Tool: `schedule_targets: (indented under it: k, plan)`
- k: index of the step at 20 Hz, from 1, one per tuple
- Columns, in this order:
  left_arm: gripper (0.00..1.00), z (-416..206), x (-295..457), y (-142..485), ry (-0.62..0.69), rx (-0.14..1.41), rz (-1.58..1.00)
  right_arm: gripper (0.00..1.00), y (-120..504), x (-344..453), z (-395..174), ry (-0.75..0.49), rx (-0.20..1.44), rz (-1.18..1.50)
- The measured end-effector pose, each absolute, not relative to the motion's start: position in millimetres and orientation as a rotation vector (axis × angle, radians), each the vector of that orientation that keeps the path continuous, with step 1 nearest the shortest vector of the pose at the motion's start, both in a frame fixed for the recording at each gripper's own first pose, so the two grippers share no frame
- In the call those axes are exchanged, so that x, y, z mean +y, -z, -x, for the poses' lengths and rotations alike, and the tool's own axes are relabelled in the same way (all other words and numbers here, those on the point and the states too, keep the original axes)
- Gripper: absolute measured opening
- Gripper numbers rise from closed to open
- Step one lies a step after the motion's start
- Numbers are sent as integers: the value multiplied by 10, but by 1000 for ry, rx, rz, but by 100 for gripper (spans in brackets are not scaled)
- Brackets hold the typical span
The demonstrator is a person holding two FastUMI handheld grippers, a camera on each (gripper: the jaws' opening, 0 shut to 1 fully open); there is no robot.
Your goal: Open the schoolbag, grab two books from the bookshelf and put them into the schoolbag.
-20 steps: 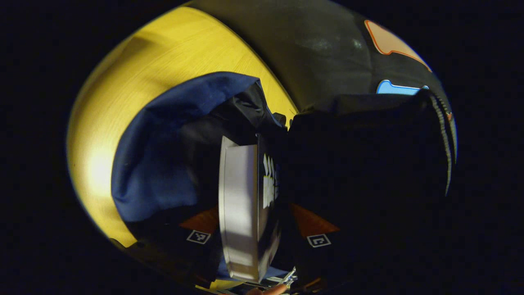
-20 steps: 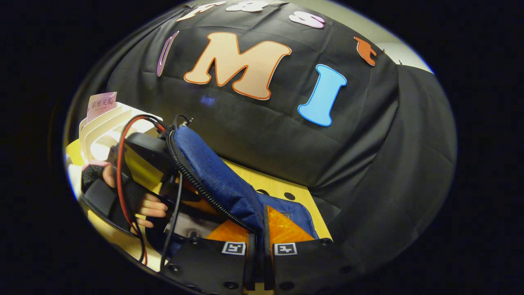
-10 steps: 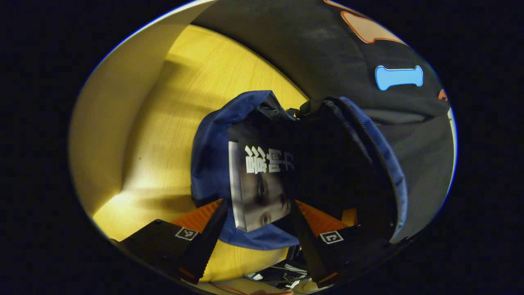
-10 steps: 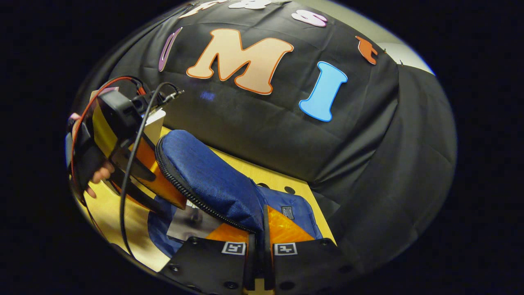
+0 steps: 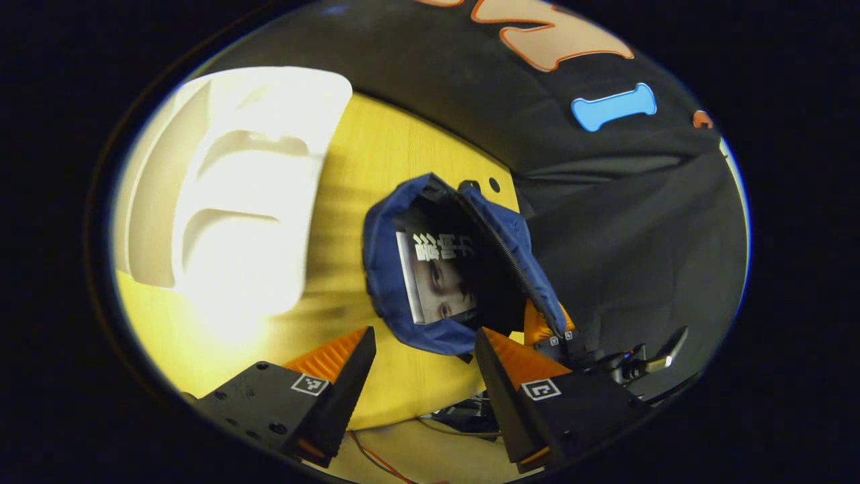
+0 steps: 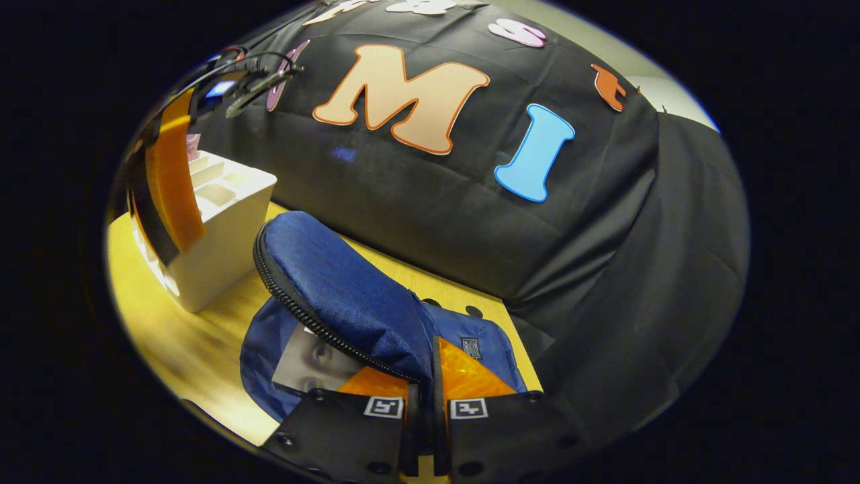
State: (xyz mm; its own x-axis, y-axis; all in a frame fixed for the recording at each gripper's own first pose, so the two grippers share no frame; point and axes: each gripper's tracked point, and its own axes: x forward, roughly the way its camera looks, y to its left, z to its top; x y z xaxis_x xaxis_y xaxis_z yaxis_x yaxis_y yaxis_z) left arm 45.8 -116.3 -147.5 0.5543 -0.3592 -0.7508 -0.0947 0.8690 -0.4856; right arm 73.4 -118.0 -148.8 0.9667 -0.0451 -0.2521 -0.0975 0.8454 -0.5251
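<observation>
The blue schoolbag (image 5: 386, 289) lies open on the yellow wooden table (image 5: 376, 154). Inside it rests a book (image 5: 437, 282) with a face on its cover. My left gripper (image 5: 423, 359) hovers open above the bag's near edge, with nothing between its fingers. My right gripper (image 6: 424, 380) is shut on the edge of the bag's flap (image 6: 336, 282) and holds it raised; the book (image 6: 309, 363) shows under the flap. The right gripper (image 5: 561, 336) also appears at the bag's right side in the left gripper view. The left gripper (image 6: 168, 181) hangs high at the left in the right gripper view.
A white bookshelf (image 5: 235, 188) stands on the table left of the bag, also seen as the bookshelf (image 6: 222, 215) with a pink book (image 6: 193, 144) in it. The black cloth wall (image 6: 470, 222) runs close behind the bag. Cables (image 5: 463, 423) lie past the table edge.
My left gripper opened, let go of the book inside the bag, and drew back up and away from the bag. The right gripper kept its hold on the flap.
</observation>
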Motion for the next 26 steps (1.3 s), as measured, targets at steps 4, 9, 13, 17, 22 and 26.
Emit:
schedule_targets:
  k: [4, 9, 13, 17, 22, 26]
  plan:
    - [88, -398, -624, 927, 115, 885, 467, 7, 1508, -1165, -738, -24, 263, 581]
    - [93, -303, 365, 272, -24, 773, 450, 7, 1565, -1136, -739, -13, 280, 601]
    - [88, -120, 1279, -112, -163, 727, 400, 11, 1582, -1122, -746, 12, 298, 617]
    - [86, -39, 2178, -400, -290, 669, 345, 15, 1638, -1103, -732, 37, 323, 611]
    - [86, -34, 2902, -179, -368, 724, 336, 12, 1696, -1059, -731, 56, 349, 613]
    - [85, -91, 3225, 232, -396, 797, 361, 13, 1699, -1058, -748, 78, 371, 606]
